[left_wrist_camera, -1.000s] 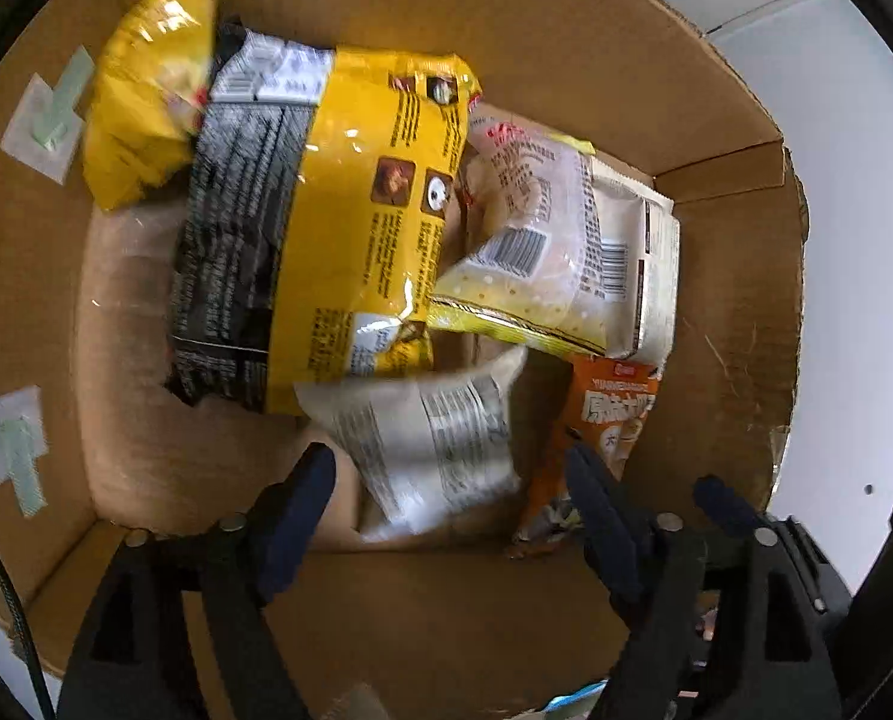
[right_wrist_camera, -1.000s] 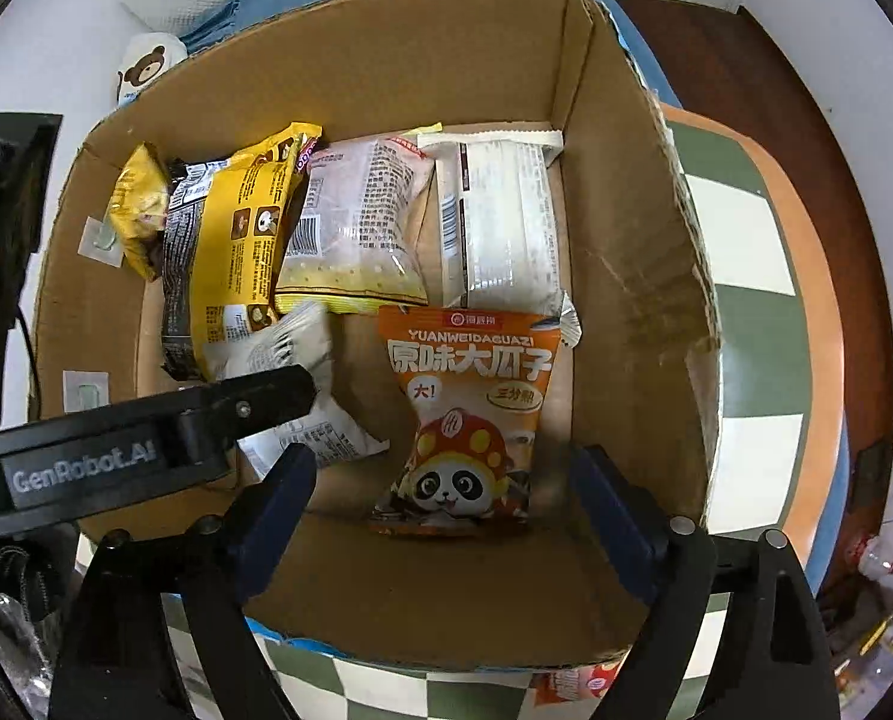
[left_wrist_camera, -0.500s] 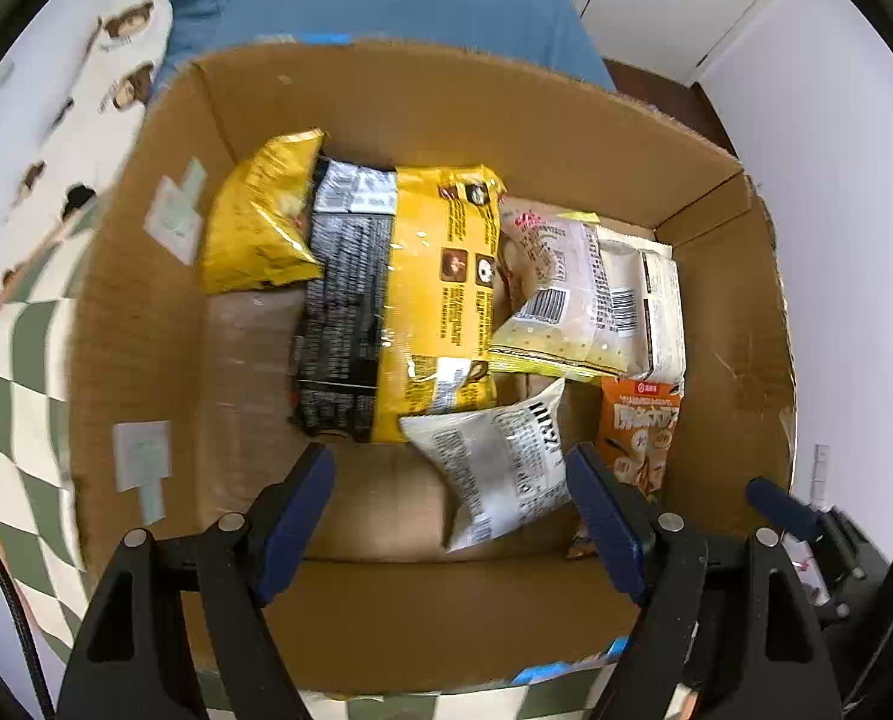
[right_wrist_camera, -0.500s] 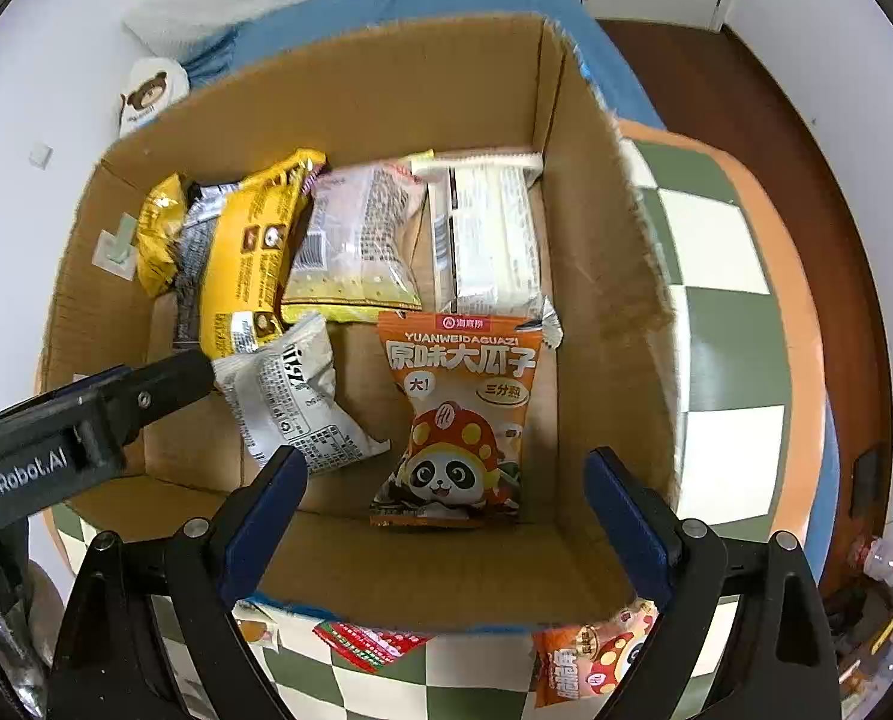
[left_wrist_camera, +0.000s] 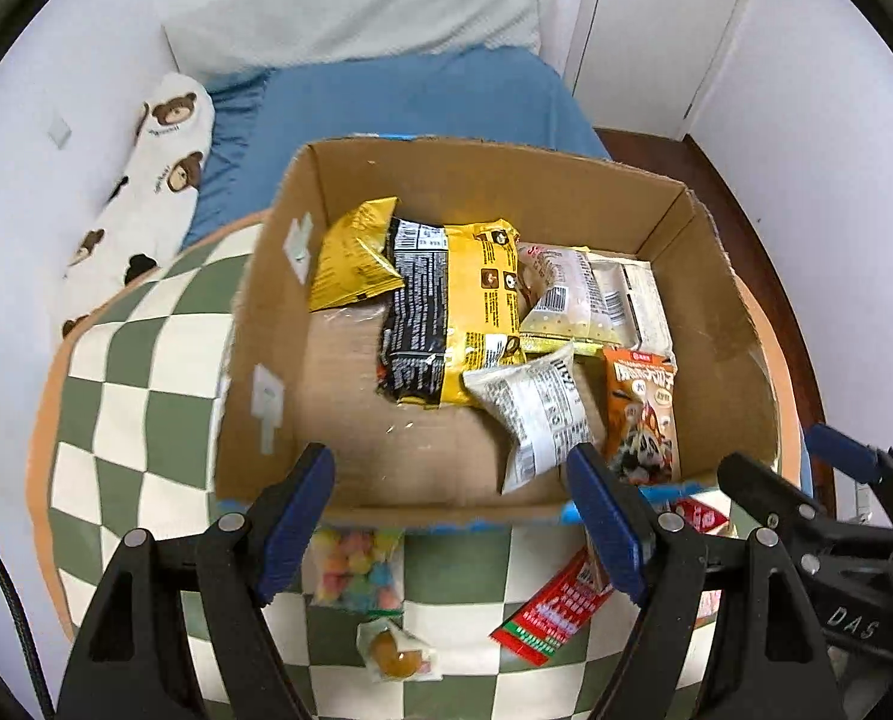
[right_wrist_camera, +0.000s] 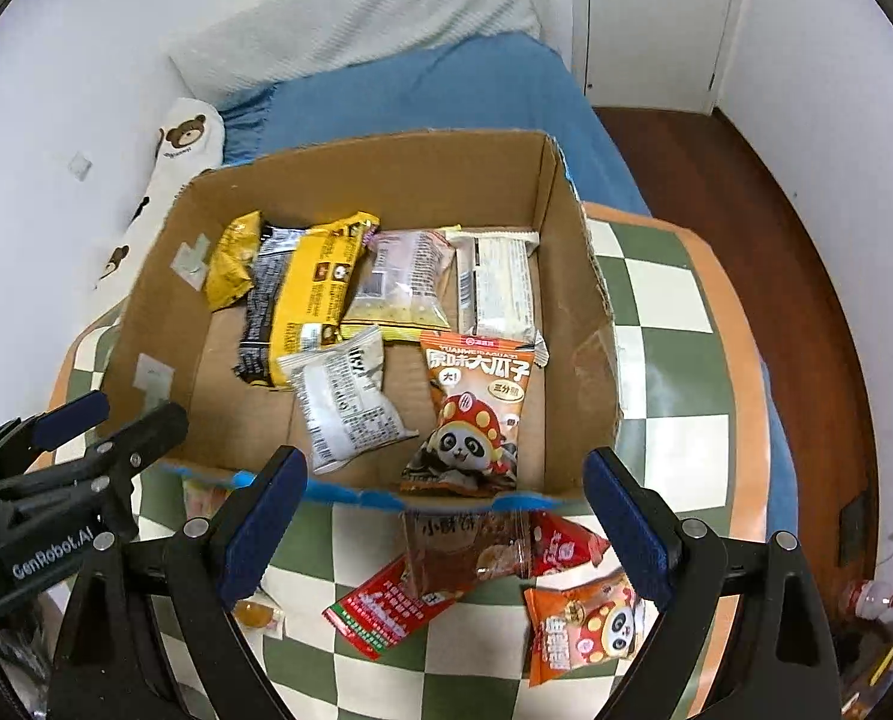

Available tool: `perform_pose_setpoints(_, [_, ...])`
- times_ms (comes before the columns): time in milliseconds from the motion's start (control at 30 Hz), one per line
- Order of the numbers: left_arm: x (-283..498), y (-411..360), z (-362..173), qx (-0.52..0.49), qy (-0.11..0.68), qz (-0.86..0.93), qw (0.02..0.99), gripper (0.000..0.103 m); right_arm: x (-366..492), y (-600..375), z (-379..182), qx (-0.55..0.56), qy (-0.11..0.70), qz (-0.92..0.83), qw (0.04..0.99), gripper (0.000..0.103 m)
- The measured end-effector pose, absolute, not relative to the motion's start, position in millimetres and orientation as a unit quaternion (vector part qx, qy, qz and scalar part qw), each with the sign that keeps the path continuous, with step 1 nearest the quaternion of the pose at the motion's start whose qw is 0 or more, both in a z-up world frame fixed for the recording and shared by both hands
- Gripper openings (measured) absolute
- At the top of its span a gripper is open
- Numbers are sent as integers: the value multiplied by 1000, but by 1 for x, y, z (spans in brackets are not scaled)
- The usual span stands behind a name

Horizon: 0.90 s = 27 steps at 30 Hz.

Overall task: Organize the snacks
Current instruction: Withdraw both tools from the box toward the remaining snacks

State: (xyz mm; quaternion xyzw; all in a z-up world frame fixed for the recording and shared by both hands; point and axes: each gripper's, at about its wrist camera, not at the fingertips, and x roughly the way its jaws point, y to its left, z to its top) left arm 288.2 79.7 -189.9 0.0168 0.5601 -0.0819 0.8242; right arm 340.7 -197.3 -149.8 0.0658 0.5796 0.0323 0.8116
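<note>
The brown cardboard box (right_wrist_camera: 572, 324) sits mid frame on the green & white checked bench (right_wrist_camera: 656, 312), w/ a blue bed (left_wrist_camera: 410, 96) behind it at the top. Inside, along the far wall: a small crinkly yellow bag (right_wrist_camera: 230, 264) at the left, a big yellow & black bag (right_wrist_camera: 308, 294) next to it, then a pale see-through pack (right_wrist_camera: 401, 282) & a white flat pack (right_wrist_camera: 497, 288). Nearer, a silver-white pouch (right_wrist_camera: 344, 396) lies tilted, and an orange panda bag (right_wrist_camera: 473, 408) lies to its right. Outside the box, lower in the frame, on the bench: a red flat packet (right_wrist_camera: 392, 606), a clear brown snack bag (right_wrist_camera: 470, 546), a small orange panda pack (right_wrist_camera: 584, 624), a clear bag of coloured candy balls (left_wrist_camera: 356, 570) & a little wrapped yellow sweet (left_wrist_camera: 395, 654). The left gripper (left_wrist_camera: 452, 516) is spread, nothing between its blue pads. The right gripper (right_wrist_camera: 446, 522) is spread wide, also holding nothing. Both hang above the box's near edge.
</note>
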Motion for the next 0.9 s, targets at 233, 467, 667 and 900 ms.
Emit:
perform_pose_setpoints(233, [256,85,-167,28,526,-75,847,79,311,-187,-124,57,551,34,832,95])
perform_pose_setpoints(467, [230,91,-134,30,484,-66,872,79,283,-184,-91,57,512,34,857,95])
perform_pose_setpoints(667, [216,90,-116,29,467,-71,881,79,263,-189,-72,76,489,32,868,95])
perform_pose_setpoints(900, [210,68,-156,66,509,-84,854,79,248,-220,-113,117,536,15,836,95])
